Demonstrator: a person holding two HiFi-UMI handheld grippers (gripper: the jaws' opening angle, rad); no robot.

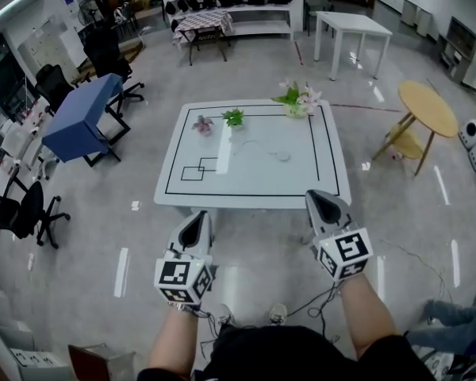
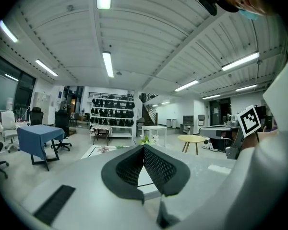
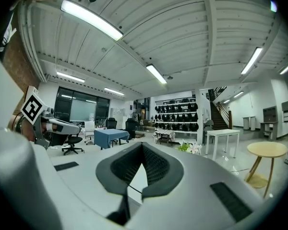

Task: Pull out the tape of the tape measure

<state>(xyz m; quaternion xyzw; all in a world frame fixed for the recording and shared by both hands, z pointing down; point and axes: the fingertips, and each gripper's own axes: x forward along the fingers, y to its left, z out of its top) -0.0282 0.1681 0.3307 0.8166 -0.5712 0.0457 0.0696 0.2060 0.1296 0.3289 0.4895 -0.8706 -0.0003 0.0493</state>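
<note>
A small round pale object, likely the tape measure, lies right of centre on the white table, which has black lines marked on its top. My left gripper hovers in front of the table's near edge, its jaws shut with nothing between them. My right gripper is at the near right corner, also shut and empty. Both are well short of the round object. In the left gripper view the pads meet, and the tabletop shows beyond them. The right gripper view shows the same closed pads.
Three small plants stand along the table's far edge: a pink one, a green one and a bouquet. A blue table and office chairs are at the left, and a round wooden table at the right. Cables lie on the floor near my feet.
</note>
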